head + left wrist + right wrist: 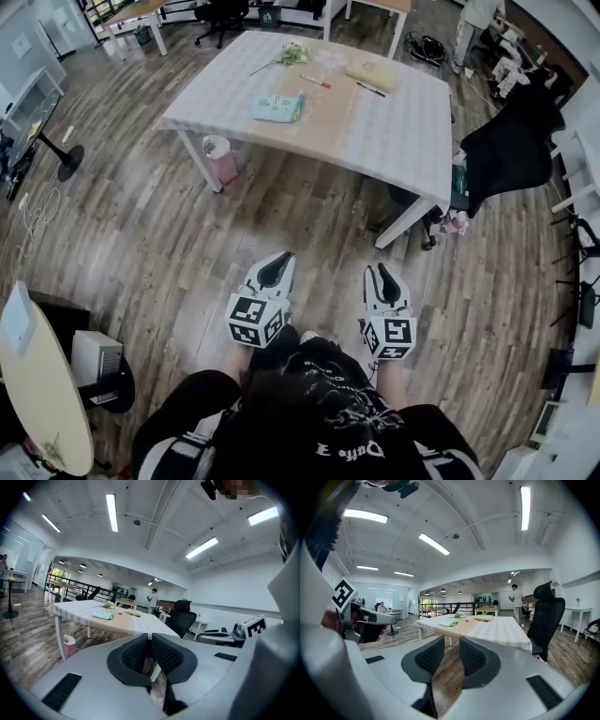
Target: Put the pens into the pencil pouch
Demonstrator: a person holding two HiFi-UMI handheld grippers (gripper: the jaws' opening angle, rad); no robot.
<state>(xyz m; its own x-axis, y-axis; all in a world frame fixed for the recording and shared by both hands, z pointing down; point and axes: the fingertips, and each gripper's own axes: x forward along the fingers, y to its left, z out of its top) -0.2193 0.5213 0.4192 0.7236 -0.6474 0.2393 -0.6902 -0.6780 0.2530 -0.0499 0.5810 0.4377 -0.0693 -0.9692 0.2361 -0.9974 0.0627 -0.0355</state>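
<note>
Across the room stands a table (394, 141) with a checked cloth. On it lie a teal pencil pouch (277, 107), a red pen (316, 82) and a black pen (370, 89) beside a yellowish flat case (372, 74). Both grippers hang over the wooden floor, well short of the table. My left gripper (276, 268) is shut and empty, its pads touching (150, 637). My right gripper (385, 277) is open by a narrow gap, and only floor shows between its pads (451, 643). The pouch shows small in the left gripper view (102, 614) and the right gripper view (448, 623).
A black office chair (511, 145) stands at the table's right corner, and a pink bin (221, 159) sits under its left side. A round pale table (37, 394) is at my near left. A green sprig (292, 54) lies on the table. A person (153, 599) stands far back.
</note>
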